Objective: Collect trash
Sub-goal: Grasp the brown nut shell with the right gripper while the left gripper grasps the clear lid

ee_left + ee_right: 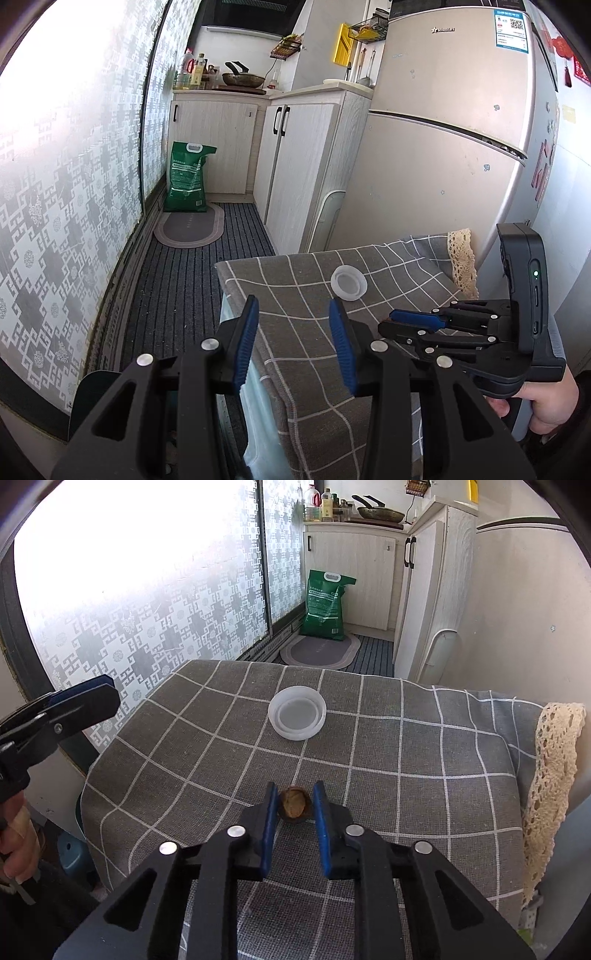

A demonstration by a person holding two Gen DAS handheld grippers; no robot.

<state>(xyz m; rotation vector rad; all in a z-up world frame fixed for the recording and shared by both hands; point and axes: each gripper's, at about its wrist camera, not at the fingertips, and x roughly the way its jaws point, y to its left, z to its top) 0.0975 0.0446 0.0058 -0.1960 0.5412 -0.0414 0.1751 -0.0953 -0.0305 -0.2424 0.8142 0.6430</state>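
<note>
Here the brown walnut shell (293, 804) (cracked, rough) sits between the right gripper (295, 801) pads.

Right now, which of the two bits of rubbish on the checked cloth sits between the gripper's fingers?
The small brown nutshell, sitting between the blue pads of the right gripper. The white plastic lid lies farther out on the checked cloth, untouched.

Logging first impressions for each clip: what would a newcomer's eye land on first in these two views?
Probably the right gripper low over the grey checked tablecloth, its blue pads flanking a small brown walnut-like piece near the cloth's near edge. Next, the white plastic lid lying alone farther back on the cloth. The left gripper hangs open over the table's left edge, nothing between its pads.
</note>
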